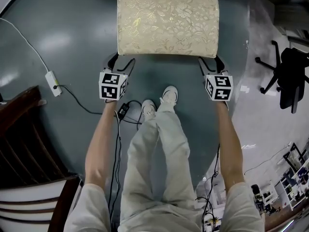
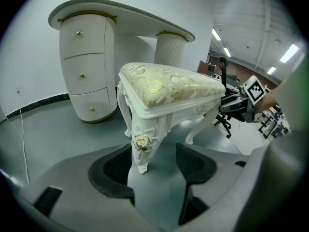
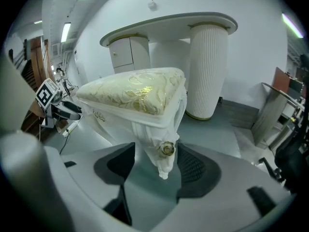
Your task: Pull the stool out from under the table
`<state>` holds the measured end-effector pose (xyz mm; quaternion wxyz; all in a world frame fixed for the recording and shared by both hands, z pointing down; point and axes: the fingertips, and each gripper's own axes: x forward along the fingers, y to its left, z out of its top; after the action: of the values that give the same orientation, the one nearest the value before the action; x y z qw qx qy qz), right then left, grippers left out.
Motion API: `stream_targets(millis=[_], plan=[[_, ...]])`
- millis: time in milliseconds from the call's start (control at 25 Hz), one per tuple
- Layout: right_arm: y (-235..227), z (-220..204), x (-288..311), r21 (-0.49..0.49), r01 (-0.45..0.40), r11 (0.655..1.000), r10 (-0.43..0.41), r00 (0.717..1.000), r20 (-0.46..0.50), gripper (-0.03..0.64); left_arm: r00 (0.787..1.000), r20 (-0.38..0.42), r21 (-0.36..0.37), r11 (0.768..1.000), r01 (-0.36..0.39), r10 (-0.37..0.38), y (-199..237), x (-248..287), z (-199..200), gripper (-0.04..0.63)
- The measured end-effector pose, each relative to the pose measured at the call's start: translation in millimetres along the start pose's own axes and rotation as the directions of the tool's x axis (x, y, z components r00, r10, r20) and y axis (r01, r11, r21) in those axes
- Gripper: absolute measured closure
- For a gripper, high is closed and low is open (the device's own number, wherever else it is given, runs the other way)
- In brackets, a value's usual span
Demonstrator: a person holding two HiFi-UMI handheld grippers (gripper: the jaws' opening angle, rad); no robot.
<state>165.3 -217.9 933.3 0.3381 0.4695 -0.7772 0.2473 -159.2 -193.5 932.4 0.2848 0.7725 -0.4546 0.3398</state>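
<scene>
The white stool with a cream and gold cushion (image 1: 167,21) (image 2: 169,88) (image 3: 135,93) stands on the grey floor in front of the white table (image 2: 120,18) (image 3: 169,23), mostly out from beneath it. My left gripper (image 1: 120,59) (image 2: 153,154) is open around the stool's near left leg (image 2: 141,144); the leg lies close to the left pad, with a gap on the right. My right gripper (image 1: 211,61) (image 3: 155,164) is open around the near right leg (image 3: 164,153), which sits near the right pad with a gap on the left.
A white power block with cable (image 1: 53,83) lies on the floor at left. A dark wooden chair (image 1: 29,144) stands at lower left and a black office chair (image 1: 289,76) at right. The person's feet (image 1: 161,100) are just behind the stool.
</scene>
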Motion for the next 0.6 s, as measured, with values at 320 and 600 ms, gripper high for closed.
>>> stream_targets(millis=[320,600], plan=[[22.4,2.5,-55.8,-0.002,0.002,1.000,-0.002,1.000,0.005,0.448,0.999,0.044,-0.009,1.000,0.022,-0.022,-34.6,-50.7,14.3,0.396],[54.4,22.7,-102.7,-0.022,-0.012,1.000,0.012,0.999,0.042,0.540,0.992,0.119,-0.033,0.998,0.045,-0.041,-67.0,-96.0,45.1,0.513]])
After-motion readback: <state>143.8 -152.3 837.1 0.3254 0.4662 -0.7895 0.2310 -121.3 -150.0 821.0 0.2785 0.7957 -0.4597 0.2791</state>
